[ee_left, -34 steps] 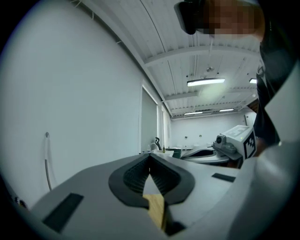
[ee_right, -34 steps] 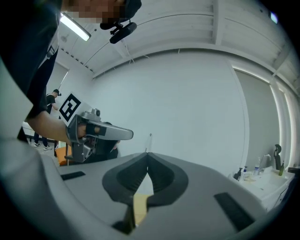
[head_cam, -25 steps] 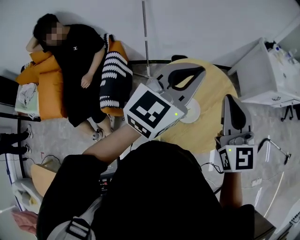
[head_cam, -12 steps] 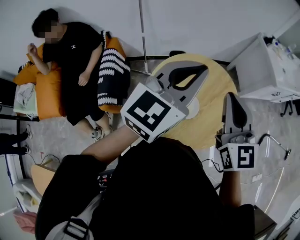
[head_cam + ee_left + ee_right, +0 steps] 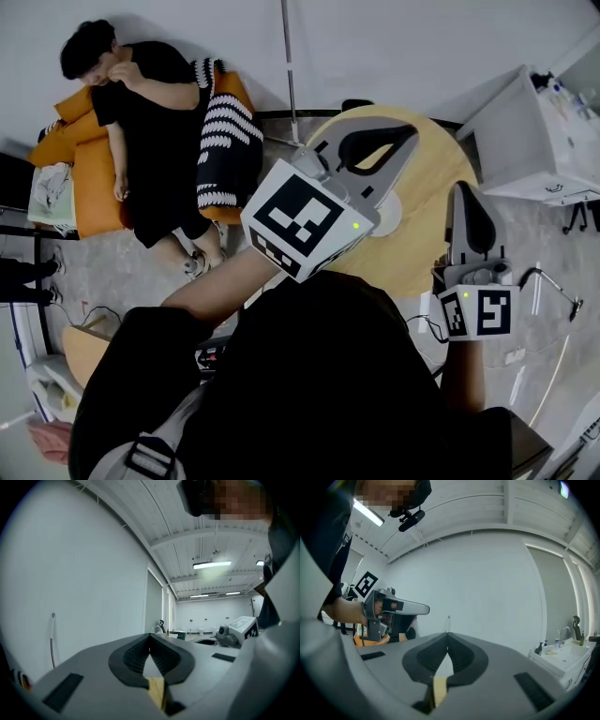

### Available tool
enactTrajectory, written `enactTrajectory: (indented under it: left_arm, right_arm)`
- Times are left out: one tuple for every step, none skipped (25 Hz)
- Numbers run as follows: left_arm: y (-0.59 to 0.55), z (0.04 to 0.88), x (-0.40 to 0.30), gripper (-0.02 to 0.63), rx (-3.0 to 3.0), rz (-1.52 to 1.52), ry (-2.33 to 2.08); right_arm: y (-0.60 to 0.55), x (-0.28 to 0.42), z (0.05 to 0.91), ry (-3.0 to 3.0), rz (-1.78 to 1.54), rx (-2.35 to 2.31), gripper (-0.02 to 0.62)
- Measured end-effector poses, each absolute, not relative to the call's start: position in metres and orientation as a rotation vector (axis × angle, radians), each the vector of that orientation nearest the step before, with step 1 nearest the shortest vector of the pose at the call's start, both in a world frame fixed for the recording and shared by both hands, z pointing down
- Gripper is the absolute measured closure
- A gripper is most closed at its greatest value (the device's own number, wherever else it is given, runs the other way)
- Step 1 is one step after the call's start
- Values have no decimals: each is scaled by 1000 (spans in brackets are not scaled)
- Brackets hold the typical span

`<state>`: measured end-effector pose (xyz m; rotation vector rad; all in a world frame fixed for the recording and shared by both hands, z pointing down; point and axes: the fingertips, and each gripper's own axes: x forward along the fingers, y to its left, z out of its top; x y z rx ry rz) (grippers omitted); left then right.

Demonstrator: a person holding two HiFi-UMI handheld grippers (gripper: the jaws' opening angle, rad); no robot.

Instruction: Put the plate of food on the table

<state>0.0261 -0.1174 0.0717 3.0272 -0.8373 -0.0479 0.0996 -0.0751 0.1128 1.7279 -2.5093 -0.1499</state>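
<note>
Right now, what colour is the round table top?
The table is light yellowish wood, clearest in the head view.

I saw bright, even light off the ceiling strip lamp (image 5: 212, 565); fisheye edges curved and blackened, shadows soft.

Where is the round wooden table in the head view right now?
The round wooden table stands right of centre in the head view, partly hidden behind the left gripper, between the orange sofa at left and the white cabinet at right.
</note>
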Motion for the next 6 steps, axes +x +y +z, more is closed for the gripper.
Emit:
enactTrajectory:
  left_arm:
    - [-117, 72, 26, 600, 3031, -39, -838]
    - [-117, 72, 27, 600, 3035, -34, -838]
    - [-117, 71, 27, 600, 3038, -33, -838]
    - [-117, 69, 28, 600, 3039, -35, -838]
    - [-117, 68, 28, 600, 3039, -36, -839]
    - [-117, 67, 29, 600, 3039, -37, -841]
  right_arm:
    - [-75, 99, 113, -2510, -150, 1727, 588]
    - [-76, 99, 112, -2511, -151, 1727, 588]
    - [-76, 99, 111, -2512, -151, 1728, 588]
    - [-76, 100, 110, -2512, -153, 1728, 588]
    - [-76, 100, 109, -2513, -156, 1728, 588]
    - [-76, 101, 108, -2513, -160, 1728, 588]
